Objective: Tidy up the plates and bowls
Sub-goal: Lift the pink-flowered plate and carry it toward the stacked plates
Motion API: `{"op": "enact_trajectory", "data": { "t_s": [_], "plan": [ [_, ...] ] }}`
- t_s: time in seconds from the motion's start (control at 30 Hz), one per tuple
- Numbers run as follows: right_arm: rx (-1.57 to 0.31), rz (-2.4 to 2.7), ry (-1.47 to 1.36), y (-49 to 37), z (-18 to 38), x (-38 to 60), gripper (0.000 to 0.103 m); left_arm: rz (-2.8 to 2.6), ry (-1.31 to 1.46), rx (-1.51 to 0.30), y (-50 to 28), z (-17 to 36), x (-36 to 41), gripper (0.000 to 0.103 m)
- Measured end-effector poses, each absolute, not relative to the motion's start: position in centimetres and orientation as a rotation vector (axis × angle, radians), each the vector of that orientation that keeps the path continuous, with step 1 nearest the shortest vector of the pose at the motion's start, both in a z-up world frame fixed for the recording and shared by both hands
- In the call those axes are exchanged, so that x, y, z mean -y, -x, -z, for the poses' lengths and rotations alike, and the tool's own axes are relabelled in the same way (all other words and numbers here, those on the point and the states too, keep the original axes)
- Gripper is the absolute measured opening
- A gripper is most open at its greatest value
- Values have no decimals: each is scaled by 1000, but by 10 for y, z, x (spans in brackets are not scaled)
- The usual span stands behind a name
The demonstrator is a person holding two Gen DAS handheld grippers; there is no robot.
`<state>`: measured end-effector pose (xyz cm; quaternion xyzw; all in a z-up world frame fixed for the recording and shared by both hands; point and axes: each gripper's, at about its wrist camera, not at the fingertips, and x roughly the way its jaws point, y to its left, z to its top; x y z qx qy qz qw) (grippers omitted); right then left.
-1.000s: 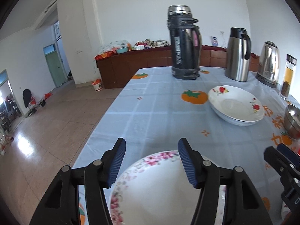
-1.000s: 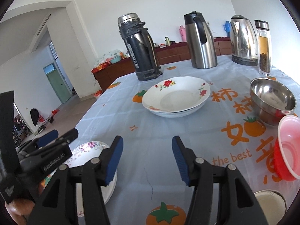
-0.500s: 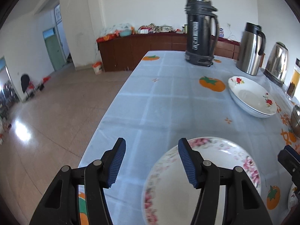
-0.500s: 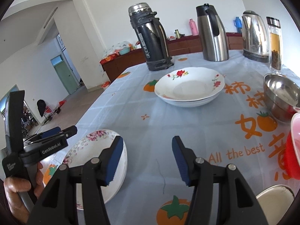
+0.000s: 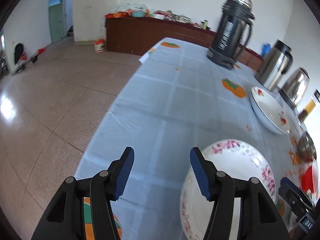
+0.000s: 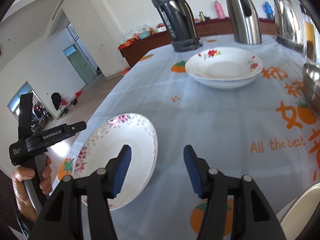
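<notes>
your left gripper (image 5: pixel 162 173) was spread wide with nothing between its blue pads, hanging over the pale blue tablecloth (image 5: pixel 180 104) near the table's left edge. just to its right sat the pink-flowered plate (image 5: pixel 236 166), resting on the cloth close to that same edge; the right finger overlapped the plate's rim in the left wrist view, though contact could not be told.

your right gripper (image 6: pixel 157 171) was also released and empty, its left finger over the pink-flowered plate (image 6: pixel 124 140) and its right finger over bare cloth. your left hand (image 6: pixel 30 182) showed at the far left of the right wrist view, wrapped round the other gripper's handle.

further along the table, well apart from the pink plate, sat the red-flowered dish (image 6: pixel 224 66), stacked on another dish like it. behind it stood a dark thermos flask (image 6: pixel 176 18), a steel carafe (image 6: pixel 243 14) and a steel kettle (image 6: pixel 288 22). a steel bowl (image 6: pixel 312 86) sat at the right edge of the view, and a white rim (image 6: pixel 300 206) showed at the lower right corner.
</notes>
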<state>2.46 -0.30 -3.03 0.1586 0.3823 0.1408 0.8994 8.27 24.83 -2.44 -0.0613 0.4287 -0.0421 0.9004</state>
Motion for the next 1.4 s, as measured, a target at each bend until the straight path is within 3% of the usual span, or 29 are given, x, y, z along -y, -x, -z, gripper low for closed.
{"op": "enact_trajectory", "data": {
  "t_s": [0.73, 0.8, 0.87, 1.07, 1.1, 1.17, 1.4],
  "plan": [
    [-908, -342, -281, -25, 49, -18, 53, 173, -68, -958, -76, 39, -217, 61],
    [-914, -346, -281, -24, 50, -19, 51, 170, -70, -966, -77, 41, -218, 61],
    [-928, -347, -280, -24, 52, -20, 38, 182, -74, -977, -76, 43, -216, 60],
    [-945, -358, -269, -27, 54, -24, 28, 226, -96, -990, -75, 46, -208, 58],
    [-942, -358, -265, -27, 54, -24, 27, 227, -96, -995, -75, 47, -207, 57],
    [-937, -363, -260, -26, 53, -26, 24, 235, -87, -1009, -76, 49, -206, 39],
    [-930, -352, -254, -26, 52, -26, 23, 224, -75, -1011, -76, 51, -203, 38]
  ]
}}
